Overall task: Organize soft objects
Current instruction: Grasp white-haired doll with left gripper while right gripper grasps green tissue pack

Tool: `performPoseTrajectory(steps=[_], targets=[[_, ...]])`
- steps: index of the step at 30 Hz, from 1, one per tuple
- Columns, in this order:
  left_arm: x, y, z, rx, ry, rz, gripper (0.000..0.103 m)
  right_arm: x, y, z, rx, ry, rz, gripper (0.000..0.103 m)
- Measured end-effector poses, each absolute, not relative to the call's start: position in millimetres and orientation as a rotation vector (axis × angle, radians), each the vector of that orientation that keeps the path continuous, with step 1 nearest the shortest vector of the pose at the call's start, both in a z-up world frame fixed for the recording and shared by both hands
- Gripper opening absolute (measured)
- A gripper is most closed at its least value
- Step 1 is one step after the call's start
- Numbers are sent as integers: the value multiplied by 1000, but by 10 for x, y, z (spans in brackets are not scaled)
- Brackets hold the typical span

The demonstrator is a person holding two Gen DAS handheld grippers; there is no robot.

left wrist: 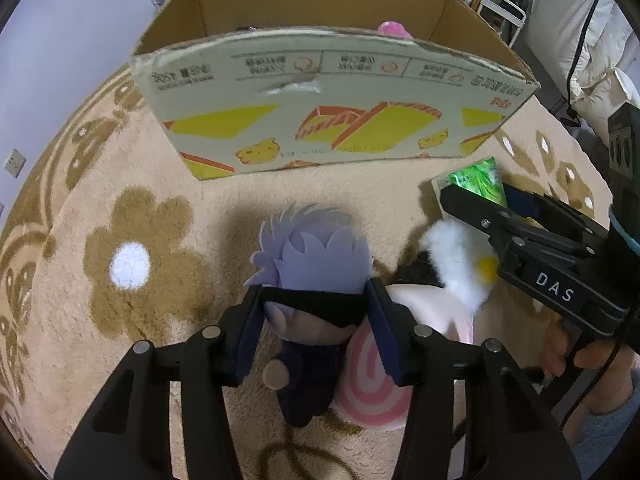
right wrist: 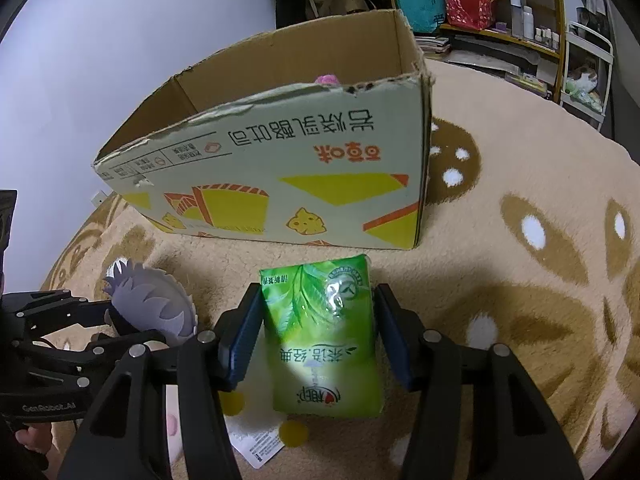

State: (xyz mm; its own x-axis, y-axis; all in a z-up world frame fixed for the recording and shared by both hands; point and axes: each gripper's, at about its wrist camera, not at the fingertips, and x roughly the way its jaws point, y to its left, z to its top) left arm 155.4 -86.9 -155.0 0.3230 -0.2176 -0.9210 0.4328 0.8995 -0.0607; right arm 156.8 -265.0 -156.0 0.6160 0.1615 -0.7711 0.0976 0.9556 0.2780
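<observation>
A plush doll with spiky lilac hair, a black blindfold and a dark outfit lies on the carpet. My left gripper is shut on the doll's head, one pad pressing each side. A green tissue pack rests on the carpet between the fingers of my right gripper, whose pads touch its two long sides. The right gripper also shows at the right of the left wrist view. An open cardboard box stands just beyond both, with a pink plush peeking over its rim.
Beside the doll lie a pink-and-white swirl plush and a fluffy white plush with a yellow spot. A beige flower-pattern carpet covers the floor. A white card lies under the right gripper. Shelves and a white rack stand behind.
</observation>
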Motion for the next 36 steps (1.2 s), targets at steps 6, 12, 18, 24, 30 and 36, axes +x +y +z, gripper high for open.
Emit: performPoseTrajectory(steps=[6, 12, 18, 24, 30, 36], targets=[[1507, -804, -1416, 257, 1071, -303, 48, 1551, -2665, -1492, 326, 891, 41, 59], [1517, -675, -1278, 238, 1021, -249, 49, 1507, -2676, -1382, 329, 859, 41, 58], [1511, -571, -1213, 229, 994, -204, 49, 1471, -2705, -1322, 336, 847, 36, 58], [1474, -473, -1156, 234, 968, -159, 49, 1446, -2764, -1313, 362, 849, 31, 58], [1463, -384, -1088, 219, 945, -128, 49, 1422, -2791, -1321, 384, 846, 29, 58], [1445, -291, -983, 212, 897, -83, 49, 1416, -2816, -1270, 394, 828, 28, 57]])
